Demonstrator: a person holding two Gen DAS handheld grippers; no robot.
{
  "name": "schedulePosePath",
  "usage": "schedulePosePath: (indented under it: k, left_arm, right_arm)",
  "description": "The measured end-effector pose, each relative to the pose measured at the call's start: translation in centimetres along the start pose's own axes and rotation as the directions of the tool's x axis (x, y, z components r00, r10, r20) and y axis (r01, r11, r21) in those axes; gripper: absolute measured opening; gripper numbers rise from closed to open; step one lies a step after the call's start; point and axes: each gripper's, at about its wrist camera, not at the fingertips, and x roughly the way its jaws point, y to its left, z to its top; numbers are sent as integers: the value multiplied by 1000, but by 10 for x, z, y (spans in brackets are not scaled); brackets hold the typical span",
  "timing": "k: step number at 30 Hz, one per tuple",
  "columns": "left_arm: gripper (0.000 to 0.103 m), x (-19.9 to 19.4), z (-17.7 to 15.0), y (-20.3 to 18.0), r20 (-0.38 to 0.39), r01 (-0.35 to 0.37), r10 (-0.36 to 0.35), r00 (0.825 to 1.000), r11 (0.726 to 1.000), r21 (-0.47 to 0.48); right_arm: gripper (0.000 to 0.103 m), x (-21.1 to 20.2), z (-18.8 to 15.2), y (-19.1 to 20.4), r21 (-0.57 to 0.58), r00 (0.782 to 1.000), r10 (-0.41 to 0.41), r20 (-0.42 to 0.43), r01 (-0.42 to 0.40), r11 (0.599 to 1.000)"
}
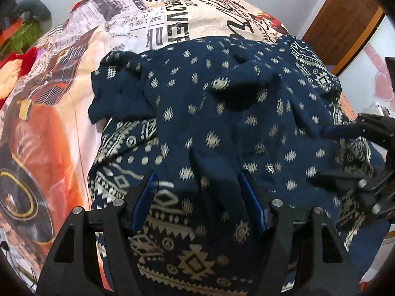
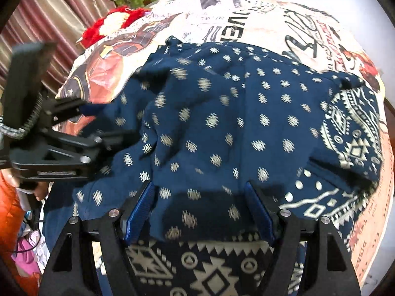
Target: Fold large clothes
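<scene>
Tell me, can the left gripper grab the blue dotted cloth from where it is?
Probably yes. The left gripper is open right over the blue cloth, and nothing lies between them.

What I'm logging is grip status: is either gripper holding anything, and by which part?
Nothing is gripped. The left gripper and right gripper both stand open; the navy patterned garment lies loose between their pads.
</scene>
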Motion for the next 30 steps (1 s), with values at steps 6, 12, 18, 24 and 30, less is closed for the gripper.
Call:
schedulePosePath:
  k: [6,12,18,24,30]
  left_arm:
    - [67,-25,-13,-1,32,-3,3,999,1000,-8]
    - [67,-69,-20,-3,129,-41,42,991,999,-11]
    - [67,-123,-33,2,243,-110,113,963,994,-24]
    - [70,-144,-65,15,266,-111,124,956,992,-61]
    - [70,-123,-110,39,168,-72,102,980,982,-172]
  right_arm:
    - [74,-31,-18,3,9,996,-43,73,42,999]
    - [74,-74,-42,6,5,978,-126,164,127,992]
    - [74,-122,-69,2,69,942,-192,276,180,981]
    - [77,-157,-108,-5,177,915,-225,335,173,969]
    - [81,-162,-157,-16,286,911,-251,326,158,945]
